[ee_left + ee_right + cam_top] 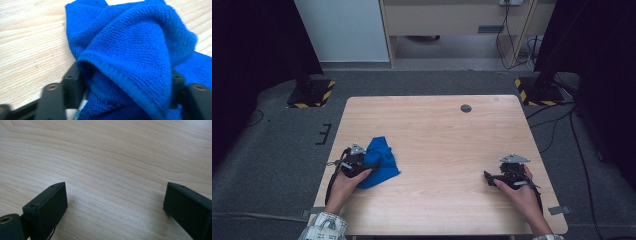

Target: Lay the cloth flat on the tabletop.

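blue cloth [130,50] bunched between left gripper [125,82] pads, pinched; right gripper [115,202] low over table [105,157], spread

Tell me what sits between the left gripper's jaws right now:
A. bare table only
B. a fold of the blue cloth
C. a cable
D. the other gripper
B: in the left gripper view, a bunched fold of the blue cloth fills the gap of the left gripper, both black jaws against its sides.
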Demonstrator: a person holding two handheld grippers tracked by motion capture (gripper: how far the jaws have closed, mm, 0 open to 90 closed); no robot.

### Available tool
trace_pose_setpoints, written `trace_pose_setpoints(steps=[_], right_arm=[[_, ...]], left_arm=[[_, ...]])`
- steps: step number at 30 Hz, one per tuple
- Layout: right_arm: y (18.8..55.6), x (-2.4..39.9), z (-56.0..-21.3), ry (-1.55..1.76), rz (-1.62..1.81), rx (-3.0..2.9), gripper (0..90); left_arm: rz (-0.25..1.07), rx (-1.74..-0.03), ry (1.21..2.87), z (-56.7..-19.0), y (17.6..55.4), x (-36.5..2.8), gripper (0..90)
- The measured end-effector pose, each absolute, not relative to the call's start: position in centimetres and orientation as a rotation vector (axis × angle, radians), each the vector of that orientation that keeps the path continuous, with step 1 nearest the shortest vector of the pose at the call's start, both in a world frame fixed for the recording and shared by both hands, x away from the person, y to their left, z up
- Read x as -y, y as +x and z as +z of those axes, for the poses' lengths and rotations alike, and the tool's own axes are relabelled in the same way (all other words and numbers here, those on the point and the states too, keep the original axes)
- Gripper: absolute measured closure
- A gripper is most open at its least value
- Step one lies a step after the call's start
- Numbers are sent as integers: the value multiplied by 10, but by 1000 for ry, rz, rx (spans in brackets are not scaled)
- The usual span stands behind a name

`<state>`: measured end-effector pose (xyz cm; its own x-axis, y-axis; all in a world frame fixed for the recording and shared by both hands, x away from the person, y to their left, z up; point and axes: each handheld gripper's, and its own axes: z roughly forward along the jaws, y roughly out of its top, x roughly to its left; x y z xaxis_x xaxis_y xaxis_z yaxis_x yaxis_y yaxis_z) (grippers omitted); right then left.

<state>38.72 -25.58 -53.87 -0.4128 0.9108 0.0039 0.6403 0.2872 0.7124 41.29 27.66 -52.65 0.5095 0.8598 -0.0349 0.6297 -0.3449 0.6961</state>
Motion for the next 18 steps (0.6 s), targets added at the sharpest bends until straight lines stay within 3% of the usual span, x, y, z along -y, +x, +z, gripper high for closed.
trace_pose_setpoints(steps=[8, 18], right_arm=[[387, 256, -539, 1394, 906, -2157, 53], [387, 256, -539, 1394, 906, -2156, 53]], left_arm=[[390, -1175, 2104, -523, 412, -270, 600], [351, -1091, 2138, -517, 409, -242, 668]])
